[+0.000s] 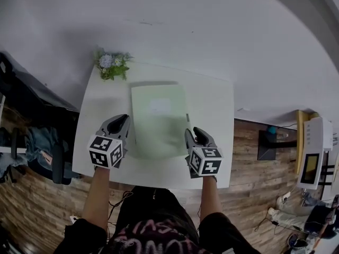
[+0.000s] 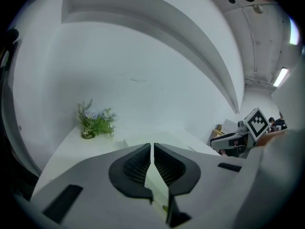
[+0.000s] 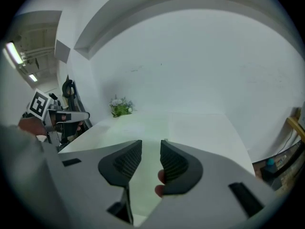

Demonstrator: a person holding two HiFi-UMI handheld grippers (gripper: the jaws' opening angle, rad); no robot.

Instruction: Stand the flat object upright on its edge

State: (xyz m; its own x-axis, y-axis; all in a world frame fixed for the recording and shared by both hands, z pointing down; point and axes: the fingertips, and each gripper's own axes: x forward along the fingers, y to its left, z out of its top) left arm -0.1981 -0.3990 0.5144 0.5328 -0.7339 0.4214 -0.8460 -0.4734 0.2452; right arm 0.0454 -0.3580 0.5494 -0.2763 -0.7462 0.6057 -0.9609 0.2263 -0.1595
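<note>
Step in hand: judged to be the approach; the green sheet [image 1: 159, 121] lay flat, not yet lifted.
Left gripper [image 1: 122, 119]: over the near-left part of the table [image 1: 212, 105], jaws pressed together and empty. It would probably have to open before it could pinch anything, or else serve as a closed stop against the sheet's left long edge.
Right gripper [image 1: 195, 134]: over the table's near-right part, jaws partly apart, nothing pressed between the pads, only the sheet's surface showing below the gap. A good move would be to work one jaw under the right long edge and close gently.
Lift: likely best done by tipping one long edge up with the opposite edge on the table as a hinge, hands kept level to avoid twist.
Risk: a thin sheet might bow or skid towards the table's far-left corner, where a flower sprig [image 1: 112, 65] stood.
Sheet's place: middle of the table, long sides running away from the person.
Sheet's look: pale green, rectangular, thin, matte, with a faint whitish patch towards its far end.
</note>
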